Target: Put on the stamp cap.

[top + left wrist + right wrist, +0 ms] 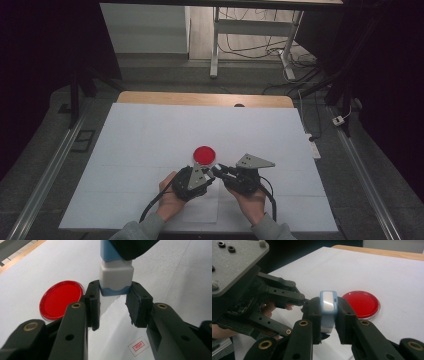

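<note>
A small blue and white block (pixel 328 303) is held off the table between both grippers. My right gripper (pixel 329 312) is shut on its blue body. My left gripper (pixel 113 293) meets it head on, its pad tips pressed against both sides of the blue-rimmed white end (pixel 116 272). In the high view the two grippers, left (pixel 206 173) and right (pixel 217 170), touch tip to tip near the table's front centre. A round red disc (pixel 204 154) with a clear rim lies flat on the white sheet just beyond them.
White paper (pixel 150 140) covers the table, with a wooden edge (pixel 200 97) at the back. A small red rectangular mark (pixel 138 346) is printed on the sheet under my left gripper. Metal rails run along both table sides.
</note>
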### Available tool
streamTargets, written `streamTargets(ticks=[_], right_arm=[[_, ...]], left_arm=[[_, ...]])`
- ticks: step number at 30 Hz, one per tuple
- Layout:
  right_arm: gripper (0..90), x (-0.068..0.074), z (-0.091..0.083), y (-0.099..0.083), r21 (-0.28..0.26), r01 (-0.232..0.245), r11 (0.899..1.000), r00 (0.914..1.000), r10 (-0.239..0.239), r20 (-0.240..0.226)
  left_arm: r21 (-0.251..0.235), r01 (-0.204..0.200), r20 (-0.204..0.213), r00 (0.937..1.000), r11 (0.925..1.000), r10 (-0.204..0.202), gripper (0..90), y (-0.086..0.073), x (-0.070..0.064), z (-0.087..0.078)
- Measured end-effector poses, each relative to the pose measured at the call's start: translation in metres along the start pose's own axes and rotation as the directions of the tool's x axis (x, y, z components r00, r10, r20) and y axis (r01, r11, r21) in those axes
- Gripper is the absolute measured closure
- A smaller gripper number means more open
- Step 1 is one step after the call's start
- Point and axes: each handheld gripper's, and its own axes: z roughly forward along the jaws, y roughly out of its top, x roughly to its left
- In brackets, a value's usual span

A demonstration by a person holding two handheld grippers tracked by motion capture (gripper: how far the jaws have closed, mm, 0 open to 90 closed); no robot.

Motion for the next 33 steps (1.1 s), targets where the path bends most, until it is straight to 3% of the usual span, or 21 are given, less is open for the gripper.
streamTargets(ticks=[12,14,21,33], right_arm=[[75.5,0.0,-0.002,0.0,-0.026,0.006,1.0,1.0,-0.006,-0.004],[75.5,-0.001,-0.003,0.0,-0.028,0.005,1.0,1.0,-0.005,-0.005],[75.5,-0.004,-0.005,0.001,-0.034,0.005,0.999,1.0,-0.005,-0.001],[75.5,-0.007,-0.01,0.003,-0.048,0.034,0.998,0.9994,-0.034,0.009]], left_arm=[[-0.005,0.041,0.029,0.9988,0.9992,-0.041,47.6,-0.002,0.005,-0.003],[0.003,0.055,0.059,0.9967,0.9985,-0.055,44.4,-0.002,0.008,-0.004],[0.027,0.109,0.104,0.9884,0.9937,-0.111,35.3,-0.006,0.015,-0.011],[0.031,0.17,0.117,0.9779,0.9849,-0.173,32.5,-0.024,0.03,-0.044]])
